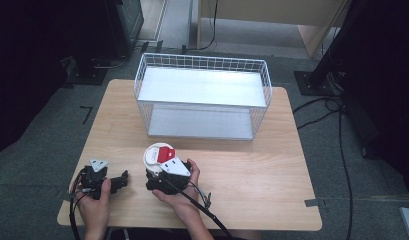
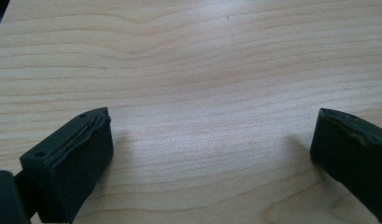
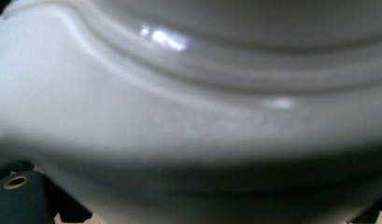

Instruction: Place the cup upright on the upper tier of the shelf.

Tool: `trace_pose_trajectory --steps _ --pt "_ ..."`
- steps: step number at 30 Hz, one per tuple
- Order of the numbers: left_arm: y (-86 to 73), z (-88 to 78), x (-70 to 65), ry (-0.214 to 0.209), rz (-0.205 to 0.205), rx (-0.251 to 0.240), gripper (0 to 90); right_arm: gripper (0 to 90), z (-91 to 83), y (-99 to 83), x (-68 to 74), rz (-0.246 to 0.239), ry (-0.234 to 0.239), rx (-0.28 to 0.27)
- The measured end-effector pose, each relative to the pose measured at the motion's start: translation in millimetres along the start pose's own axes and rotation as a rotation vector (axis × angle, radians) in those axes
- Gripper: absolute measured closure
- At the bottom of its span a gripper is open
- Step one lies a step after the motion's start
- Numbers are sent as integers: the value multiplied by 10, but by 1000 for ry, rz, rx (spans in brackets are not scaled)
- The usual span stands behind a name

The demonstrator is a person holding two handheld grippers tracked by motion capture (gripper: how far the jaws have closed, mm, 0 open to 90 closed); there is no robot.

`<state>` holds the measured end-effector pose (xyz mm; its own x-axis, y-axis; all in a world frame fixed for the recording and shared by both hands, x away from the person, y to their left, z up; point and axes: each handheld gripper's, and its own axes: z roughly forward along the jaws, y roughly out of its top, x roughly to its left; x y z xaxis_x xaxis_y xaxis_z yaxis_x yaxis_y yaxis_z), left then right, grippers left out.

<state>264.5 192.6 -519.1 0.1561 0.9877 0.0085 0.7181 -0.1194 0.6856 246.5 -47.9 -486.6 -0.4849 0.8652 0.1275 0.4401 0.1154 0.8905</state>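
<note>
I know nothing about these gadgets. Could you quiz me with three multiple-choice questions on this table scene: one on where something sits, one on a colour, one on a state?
1. Where does the white wire two-shelf rack stand?
A. at the far side of the wooden table
B. on the floor
C. beside the person's left hand

2. What colour is the patch on top of the round white plastic container?
A. blue
B. red
C. green

3. How do the left gripper's jaws stand?
A. shut on a cup
B. wide apart over bare wood
C. clamped on the rack

Answers: 1 A, the high view shows it on the table's far half. 2 B, a red piece lies on its lid. 3 B, the left gripper view shows only wood between them.
</note>
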Motion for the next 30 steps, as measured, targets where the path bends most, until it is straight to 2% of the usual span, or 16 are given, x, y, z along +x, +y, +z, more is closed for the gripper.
trace_pose_trajectory --steps 5,8,11,19,23,30 --pt "0 0 0 0 0 0 0 101 -12 -9 14 -6 -10 -4" --pt "0 0 0 0 0 0 0 105 -32 -31 0 7 -4 -29" --pt "0 0 0 0 0 0 0 106 -53 -32 -1 -4 1 -43" --pt "0 1 0 0 -1 -1 0 107 -149 57 -25 -8 -4 -67" --pt "0 1 -1 0 -1 -1 0 108 -227 112 -70 1 -22 -77" --pt "0 0 0 1 0 -1 0 108 -345 217 -154 -13 -50 -91"
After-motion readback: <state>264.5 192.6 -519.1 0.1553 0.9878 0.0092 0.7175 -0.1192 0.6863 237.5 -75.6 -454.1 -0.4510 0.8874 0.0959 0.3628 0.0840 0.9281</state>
